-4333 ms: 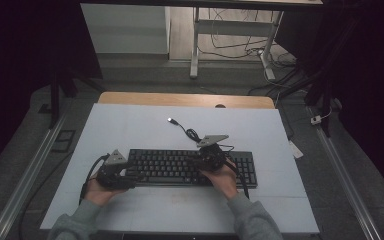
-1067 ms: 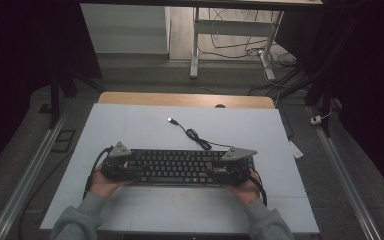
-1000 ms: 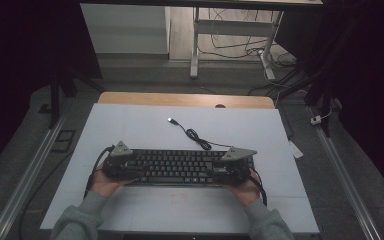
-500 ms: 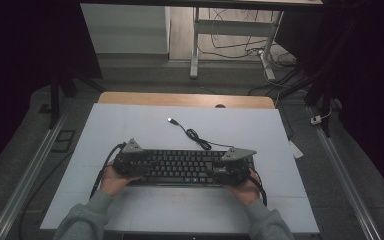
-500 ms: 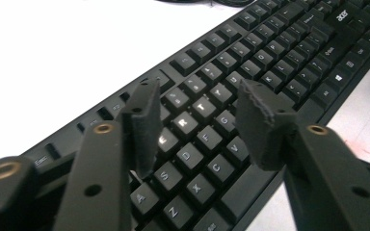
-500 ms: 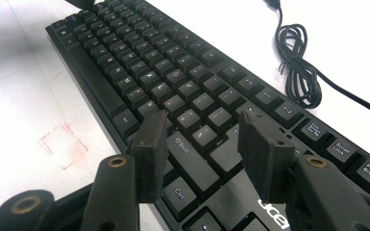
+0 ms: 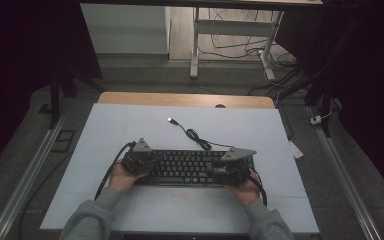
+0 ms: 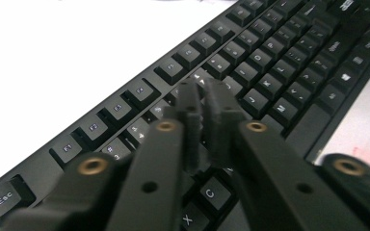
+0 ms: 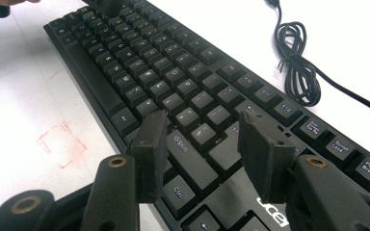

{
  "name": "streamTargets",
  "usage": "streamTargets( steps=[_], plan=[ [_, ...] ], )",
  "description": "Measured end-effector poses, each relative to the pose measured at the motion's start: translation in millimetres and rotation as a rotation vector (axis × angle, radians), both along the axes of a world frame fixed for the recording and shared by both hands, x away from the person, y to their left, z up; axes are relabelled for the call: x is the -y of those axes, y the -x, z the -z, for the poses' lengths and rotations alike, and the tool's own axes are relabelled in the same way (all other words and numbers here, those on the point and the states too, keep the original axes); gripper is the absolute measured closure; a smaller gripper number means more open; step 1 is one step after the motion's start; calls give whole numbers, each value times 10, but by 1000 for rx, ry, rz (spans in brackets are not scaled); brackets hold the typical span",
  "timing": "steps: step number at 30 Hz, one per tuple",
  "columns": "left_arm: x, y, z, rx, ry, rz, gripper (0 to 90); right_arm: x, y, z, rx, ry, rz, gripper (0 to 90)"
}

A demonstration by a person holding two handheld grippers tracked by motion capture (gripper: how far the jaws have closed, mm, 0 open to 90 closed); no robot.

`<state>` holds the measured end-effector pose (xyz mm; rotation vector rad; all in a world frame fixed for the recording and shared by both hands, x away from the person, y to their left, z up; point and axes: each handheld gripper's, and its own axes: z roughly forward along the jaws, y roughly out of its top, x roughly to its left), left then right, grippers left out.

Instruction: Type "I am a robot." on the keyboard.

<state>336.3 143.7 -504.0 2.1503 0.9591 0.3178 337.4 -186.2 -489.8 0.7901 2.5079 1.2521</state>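
Observation:
A black keyboard (image 7: 190, 167) lies across the near middle of the white table top (image 7: 130, 125). Its black cable (image 7: 196, 136) coils behind it and ends in a USB plug (image 7: 170, 120). My left gripper (image 7: 147, 161) is over the keyboard's left part. In the left gripper view its jaws have just been closing and now stand shut (image 8: 203, 98) above the letter keys (image 8: 250, 98), with nothing between them. My right gripper (image 7: 230, 170) is at the keyboard's right end. It is open (image 9: 202, 125), its fingertips just above the Shift key (image 9: 192, 156).
A wooden strip (image 7: 185, 99) borders the table's far edge. Metal rails (image 7: 35, 165) run along both sides on the floor. A white tag (image 7: 296, 149) lies off the right edge. A faint red square mark (image 9: 60, 142) shows on the table in front of the keyboard.
My left hand has moved right, from the keyboard's left end onto its keys. The right hand and the keyboard have stayed where they were.

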Motion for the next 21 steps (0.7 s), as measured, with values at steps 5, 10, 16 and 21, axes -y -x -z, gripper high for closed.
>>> streamTargets(
  steps=[5, 10, 16, 21],
  plan=[
    [31, -55, 67, -24, -19, -1, 889, -4, 0, 2, -1, 5, 1, 539],
    [69, -88, 98, -32, -26, -2, 890, -3, -2, 5, -2, 4, 0, 540],
    [114, -110, 111, -34, -34, 1, 889, 3, -5, 7, -3, 2, 4, 539],
    [128, -120, 125, -38, -43, -2, 889, 4, -5, 6, -3, 1, 4, 539]
  ],
)
